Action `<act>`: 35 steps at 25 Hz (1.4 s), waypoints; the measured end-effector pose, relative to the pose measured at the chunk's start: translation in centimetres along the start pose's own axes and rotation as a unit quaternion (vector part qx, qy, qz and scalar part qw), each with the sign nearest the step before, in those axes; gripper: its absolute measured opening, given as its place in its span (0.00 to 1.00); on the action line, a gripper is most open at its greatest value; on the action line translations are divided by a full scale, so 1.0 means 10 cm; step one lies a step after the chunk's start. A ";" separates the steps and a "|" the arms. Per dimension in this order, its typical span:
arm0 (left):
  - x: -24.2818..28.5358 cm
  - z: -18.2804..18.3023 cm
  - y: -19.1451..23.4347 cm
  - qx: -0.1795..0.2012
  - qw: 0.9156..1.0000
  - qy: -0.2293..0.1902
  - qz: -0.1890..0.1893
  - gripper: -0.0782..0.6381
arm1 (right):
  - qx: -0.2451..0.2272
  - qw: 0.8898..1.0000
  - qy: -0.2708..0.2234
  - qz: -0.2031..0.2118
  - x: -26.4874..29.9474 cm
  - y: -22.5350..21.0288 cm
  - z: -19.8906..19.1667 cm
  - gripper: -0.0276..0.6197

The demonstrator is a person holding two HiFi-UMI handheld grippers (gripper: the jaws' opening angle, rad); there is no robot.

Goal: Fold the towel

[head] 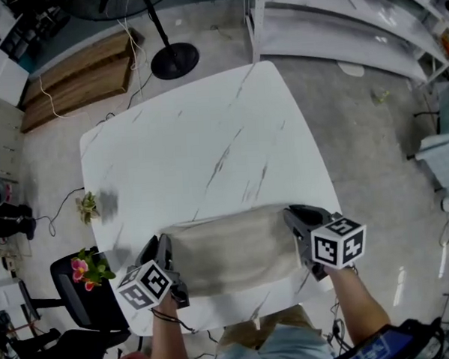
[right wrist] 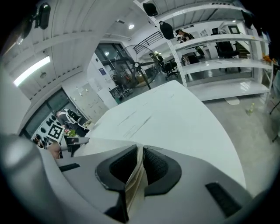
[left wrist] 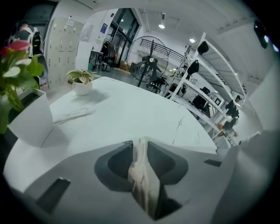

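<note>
A beige towel (head: 232,250) lies in a folded band across the near part of the white marble table (head: 200,139). My left gripper (head: 165,249) is at the towel's left end. In the left gripper view a bunched towel edge (left wrist: 142,175) stands between the jaws of that gripper (left wrist: 139,142), with a dark gap beside it, so the pads look slack. My right gripper (head: 298,218) is at the right end. Seen from the right gripper view, that gripper (right wrist: 141,149) is shut on a thin towel edge (right wrist: 135,183).
A pink flower in a white pot (head: 90,268) and a small plant (head: 87,207) stand at the table's left edge. A black chair (head: 73,295) is beside that corner. A fan base (head: 175,61) and white shelving (head: 336,26) are beyond the table.
</note>
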State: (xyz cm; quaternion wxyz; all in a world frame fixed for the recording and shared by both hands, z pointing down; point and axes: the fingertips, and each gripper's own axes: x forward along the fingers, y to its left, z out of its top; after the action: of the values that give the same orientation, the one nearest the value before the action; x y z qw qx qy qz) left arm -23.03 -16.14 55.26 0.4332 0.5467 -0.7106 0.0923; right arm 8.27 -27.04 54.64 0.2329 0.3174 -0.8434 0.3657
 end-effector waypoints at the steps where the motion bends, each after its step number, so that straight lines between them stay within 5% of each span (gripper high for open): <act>1: -0.01 0.02 -0.01 0.002 1.000 -0.004 -0.004 0.27 | -0.004 1.000 0.005 -0.004 0.02 -0.02 -0.02 0.13; 7: -0.19 0.18 -0.03 0.006 0.999 -0.036 -0.021 0.42 | -0.012 1.000 0.000 0.002 0.04 -0.03 0.03 0.19; 10: -0.36 0.26 0.06 0.006 0.998 -0.066 -0.002 0.38 | -0.012 1.000 -0.020 0.002 -0.03 -0.03 0.11 0.32; 13: -0.55 0.31 0.01 0.016 0.996 -0.081 -0.013 0.25 | -0.018 0.998 -0.060 -0.017 -0.23 -0.02 0.26 0.33; 17: -0.63 0.23 -0.50 0.047 0.992 -0.052 -0.108 0.13 | -0.046 0.994 -0.100 0.026 -0.41 0.39 0.41 0.10; 20: -0.47 0.02 -0.86 0.078 0.983 -0.013 -0.165 0.13 | -0.088 0.991 -0.071 0.071 -0.24 0.77 0.28 0.07; 24: -0.11 -0.13 -0.95 0.086 0.981 0.024 -0.173 0.13 | -0.113 0.991 -0.023 0.074 0.13 0.86 0.09 0.07; 27: 0.09 -0.09 -0.86 0.059 0.983 0.030 -0.170 0.13 | -0.077 0.996 -0.012 0.047 0.32 0.63 0.06 0.07; 32: 0.19 0.04 -0.67 -0.048 0.985 0.035 -0.160 0.12 | -0.031 0.999 -0.002 0.023 0.38 0.44 0.12 0.06; 35: 0.24 0.00 -0.65 -0.065 0.986 0.056 -0.146 0.12 | -0.026 1.000 0.015 0.006 0.41 0.40 0.09 0.06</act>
State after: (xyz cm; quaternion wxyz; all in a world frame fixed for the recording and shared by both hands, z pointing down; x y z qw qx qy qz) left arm -17.55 -20.34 54.76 0.5157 0.6093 -0.6022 0.0121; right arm 2.48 -27.11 54.83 0.2518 0.3009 -0.8509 0.3494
